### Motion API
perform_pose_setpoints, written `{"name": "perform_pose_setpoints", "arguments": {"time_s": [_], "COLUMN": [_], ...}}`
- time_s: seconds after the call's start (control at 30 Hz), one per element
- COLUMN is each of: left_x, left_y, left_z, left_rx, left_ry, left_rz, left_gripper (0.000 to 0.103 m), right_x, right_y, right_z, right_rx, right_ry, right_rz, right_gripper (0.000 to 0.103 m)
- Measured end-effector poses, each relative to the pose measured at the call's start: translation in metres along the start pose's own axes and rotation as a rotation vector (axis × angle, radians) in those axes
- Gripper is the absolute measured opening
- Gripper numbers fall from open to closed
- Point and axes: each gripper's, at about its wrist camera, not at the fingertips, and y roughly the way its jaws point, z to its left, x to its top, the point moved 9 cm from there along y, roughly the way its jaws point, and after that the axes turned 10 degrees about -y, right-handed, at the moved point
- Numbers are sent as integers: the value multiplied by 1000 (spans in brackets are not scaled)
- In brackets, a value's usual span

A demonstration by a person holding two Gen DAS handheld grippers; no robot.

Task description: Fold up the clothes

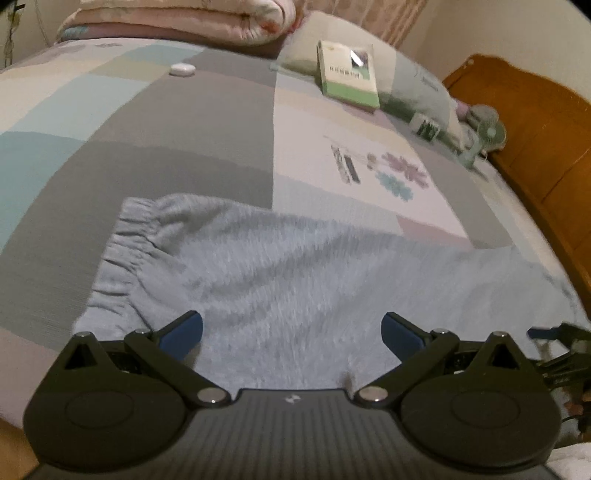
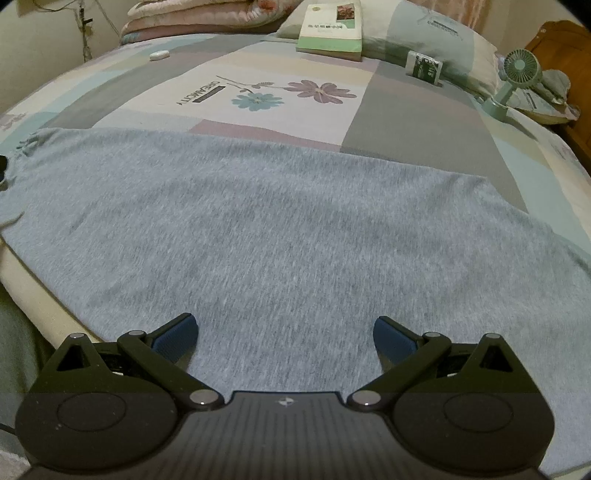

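Note:
Light grey trousers (image 1: 295,280) lie flat across the near side of the bed, their gathered elastic waistband (image 1: 122,254) at the left end. My left gripper (image 1: 291,332) hovers open over the waist end, nothing between its blue pads. In the right wrist view the same grey trousers (image 2: 277,229) spread wide, the leg end reaching to the right. My right gripper (image 2: 286,338) is open just above the cloth near its front edge, holding nothing. The right gripper's tip (image 1: 554,334) shows at the far right of the left wrist view.
A patchwork bedsheet (image 2: 413,122) covers the bed. At the far end lie a green book (image 2: 330,31), a pillow (image 2: 436,40), a small box (image 2: 424,68), a hand fan (image 2: 517,77), a white case (image 2: 159,55) and folded quilts (image 1: 177,18). A wooden headboard (image 1: 535,147) stands right.

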Motion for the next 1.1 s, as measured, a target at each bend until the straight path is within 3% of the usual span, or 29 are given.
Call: {"name": "perform_pose_setpoints", "arguments": {"time_s": [0.07,0.23,0.37,0.57,0.87,1.1], "left_x": [11,43,49,32,-1,0], "left_y": [-14,-47,-49,-27,-5,9], "left_z": [9,41,69,96,96,99], "left_rx": [-9,-6,-39,-90,-228,-262], "left_ry": [-31,-128,-227,-376,-548,-594], "left_rz": [-20,-71,-41,46,172,166], "left_gripper": [102,102,102,102,102,102], "right_x": [2,21,35,57,74,78], "right_y": [-2,-25,-37,-41,-37,-33], "right_z": [-2,-8,0,14,31,34], "right_rx": [10,187,285,282,254,237], "right_ry": [26,200,226,179,153,142], "right_rz": [1,-98,-110,-120,-115,-110], "right_gripper": [103,103,103,103,103,103]}}
